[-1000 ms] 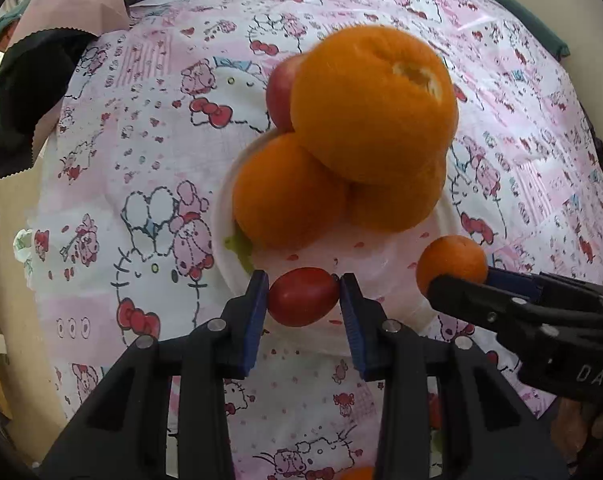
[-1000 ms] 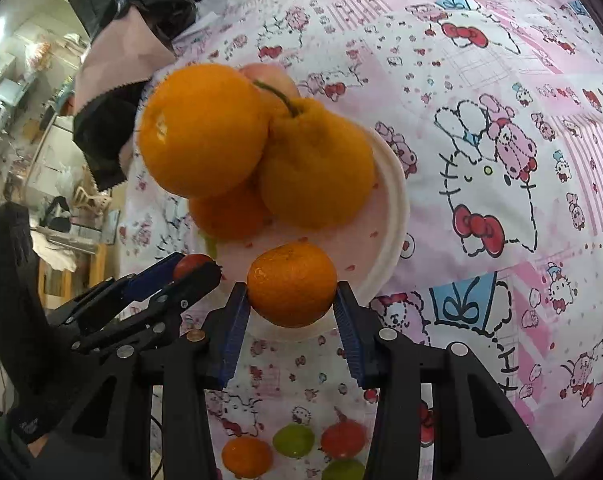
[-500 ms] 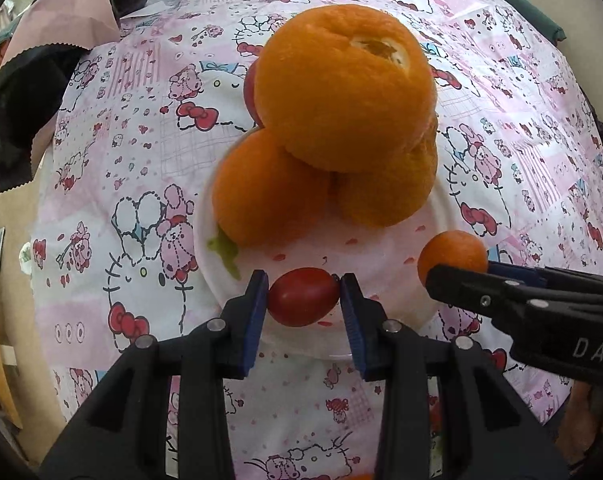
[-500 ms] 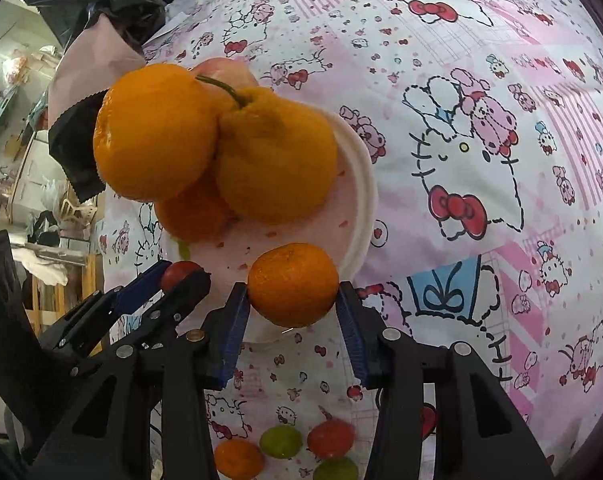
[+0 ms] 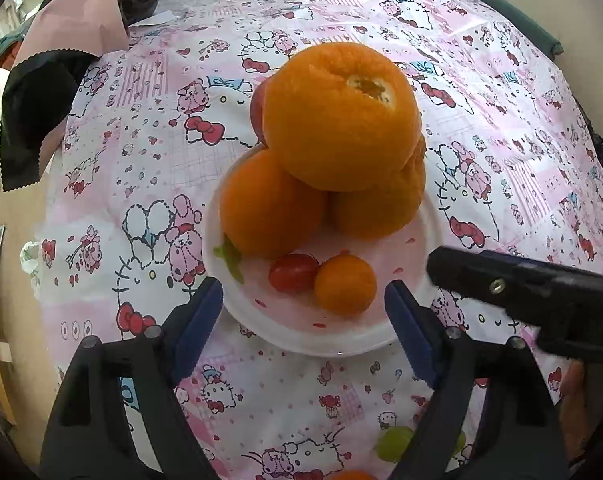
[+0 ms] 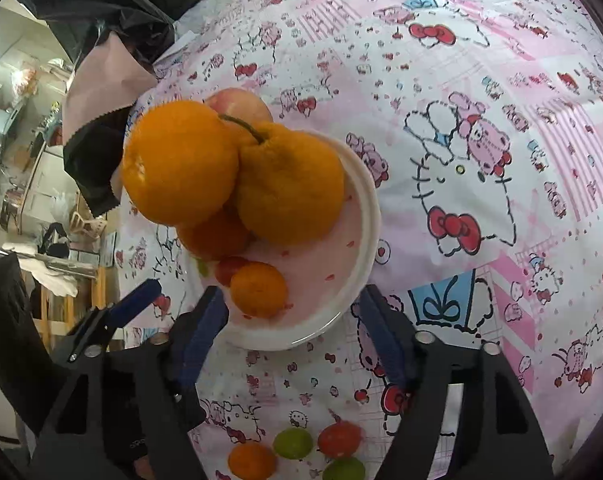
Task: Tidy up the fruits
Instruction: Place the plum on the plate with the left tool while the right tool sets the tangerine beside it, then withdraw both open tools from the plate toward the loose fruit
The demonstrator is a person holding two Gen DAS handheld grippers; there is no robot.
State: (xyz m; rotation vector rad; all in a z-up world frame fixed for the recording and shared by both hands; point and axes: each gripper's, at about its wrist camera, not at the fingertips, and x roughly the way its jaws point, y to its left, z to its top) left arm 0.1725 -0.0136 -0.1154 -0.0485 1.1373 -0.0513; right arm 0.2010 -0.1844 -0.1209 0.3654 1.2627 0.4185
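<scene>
Most of the sorting looks done. The white plate [image 5: 413, 320] carries a pile of big fruit: three large oranges [image 5: 341, 116] stacked together, with an apple [image 6: 239, 106] tucked behind them. At the near edge of the plate lie a cherry tomato [image 5: 293, 273] and a small tangerine [image 5: 345, 290], touching each other and free of any grip.

Both claws are spread wide and hold nothing. The left gripper [image 5: 303, 312] hangs just short of the plate's near rim, its blue pads on either side of the two small fruits but apart from them. The right gripper [image 6: 293, 312] sits likewise at the rim in its own view, with the tangerine ahead of it and between its fingers.

What is left lies on the pink cartoon tablecloth [image 6: 481, 80] close to the person: in the right wrist view a small orange fruit [image 6: 251, 460], two green ones [image 6: 293, 443] that may be grapes or small limes (they are too blurred at the bottom edge to say), and a red one [image 6: 339, 440]. These four sit near one another, well apart from the plate.

By my judgement the task is past its middle: two small pieces are placed and about four more wait to be carried over.
</scene>
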